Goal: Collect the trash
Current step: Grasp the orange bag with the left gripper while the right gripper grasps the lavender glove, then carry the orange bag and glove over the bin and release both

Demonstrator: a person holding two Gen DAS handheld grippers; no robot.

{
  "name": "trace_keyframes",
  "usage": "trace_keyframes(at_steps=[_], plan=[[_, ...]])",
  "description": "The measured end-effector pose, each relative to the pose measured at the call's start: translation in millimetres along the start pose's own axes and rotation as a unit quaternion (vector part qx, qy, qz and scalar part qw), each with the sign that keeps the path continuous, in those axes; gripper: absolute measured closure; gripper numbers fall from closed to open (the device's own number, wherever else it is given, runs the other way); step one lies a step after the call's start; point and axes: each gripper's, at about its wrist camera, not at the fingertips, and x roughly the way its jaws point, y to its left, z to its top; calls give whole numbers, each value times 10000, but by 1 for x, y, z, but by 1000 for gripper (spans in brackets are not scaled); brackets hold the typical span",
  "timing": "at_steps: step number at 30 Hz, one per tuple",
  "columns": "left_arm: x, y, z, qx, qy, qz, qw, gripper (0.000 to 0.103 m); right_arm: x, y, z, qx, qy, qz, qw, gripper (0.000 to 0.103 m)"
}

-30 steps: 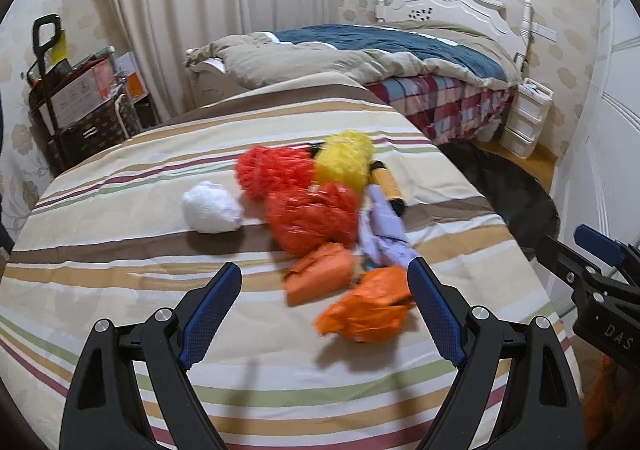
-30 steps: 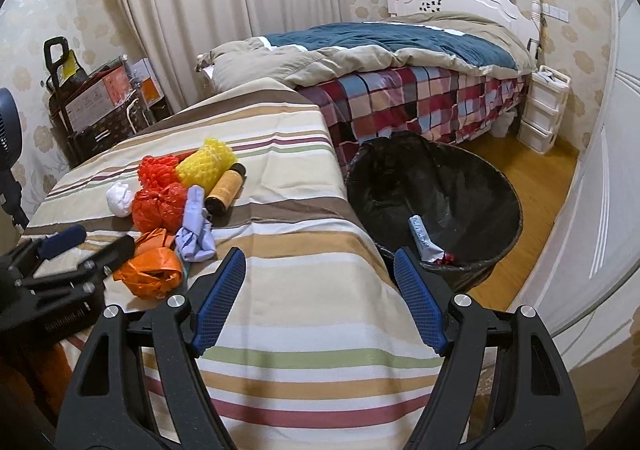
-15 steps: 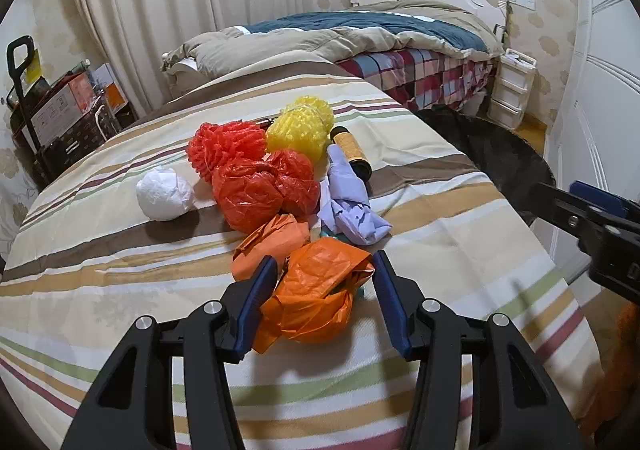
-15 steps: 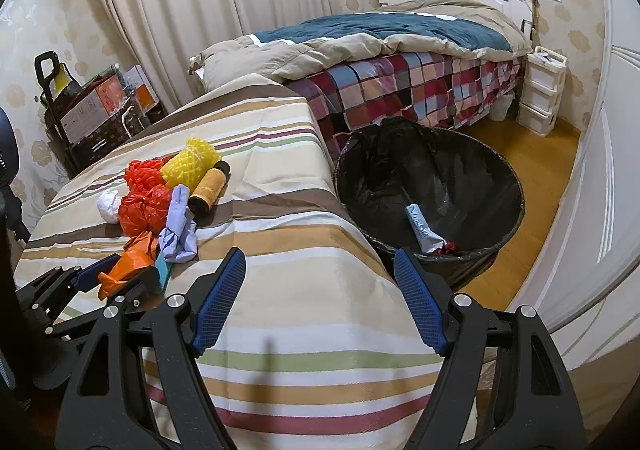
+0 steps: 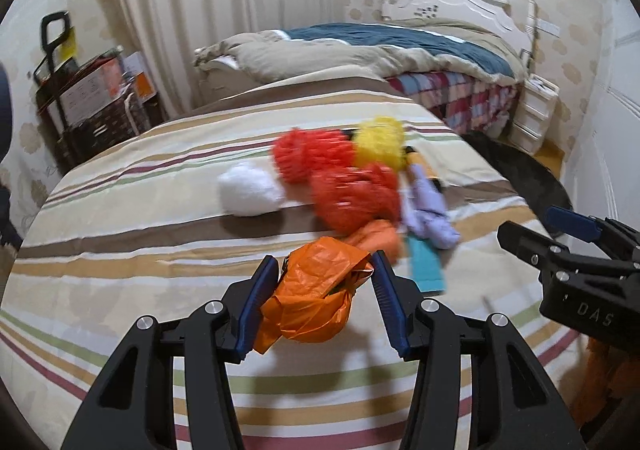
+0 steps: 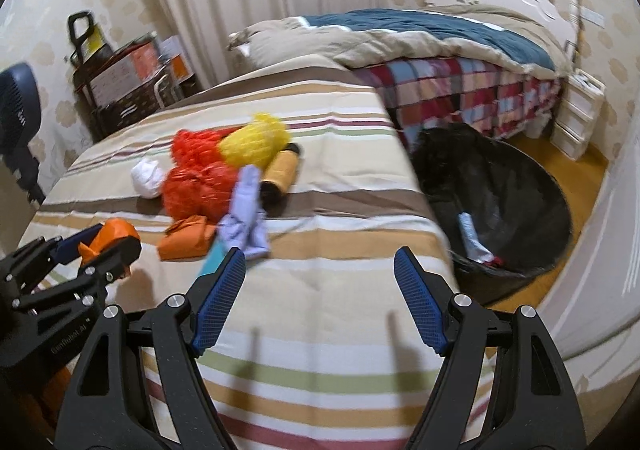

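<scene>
My left gripper [image 5: 324, 282] is shut on a crumpled orange bag [image 5: 316, 298] and holds it just above the striped bedcover [image 5: 140, 250]. The bag also shows in the right wrist view [image 6: 116, 234]. A pile of trash lies beyond: a white wad [image 5: 248, 190], red net balls [image 5: 352, 198], a yellow net ball [image 5: 380, 146], a lilac cloth [image 5: 428, 214], another orange bag [image 5: 376, 238] and a teal strip [image 5: 426, 264]. My right gripper [image 6: 320, 290] is open and empty over the bedcover. A black-lined bin [image 6: 500, 202] stands on the floor at the right.
A brown roll [image 6: 280, 170] lies beside the yellow ball. A second bed with a checked blanket [image 6: 460, 90] stands behind the bin. White drawers [image 6: 576, 118] stand at the far right. A cart with boxes [image 5: 88, 98] stands at the left wall.
My left gripper has closed tighter on the orange bag and lifted it back from the pile. A teal strip now shows where the bag lay. My right gripper has swung left.
</scene>
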Motion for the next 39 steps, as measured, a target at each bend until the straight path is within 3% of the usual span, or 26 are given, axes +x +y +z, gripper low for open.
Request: trace_keyframes(at_steps=[9,13,14,15,27,39], plan=[[11,47,0,-429,85,414,9982,53,33,42,13,-372,271,218,9987,34],[15,55,1,-502,108,483,9975,53,48,50,17,-442,460,200,9978,53],[15,57,0,-512,109,478,9975,53,51,50,17,-444,501,208,9975,65],[16,57,0,-516,111,471,9975,53,53,51,17,-446,546,201,9973,68],[9,36,5,-441,-5,152,9989,53,21,39,14,-424,251,182,9986,68],[9,-37,44,83,-350,-460,9983,53,-12,-40,31,55,-201,-521,9984,68]])
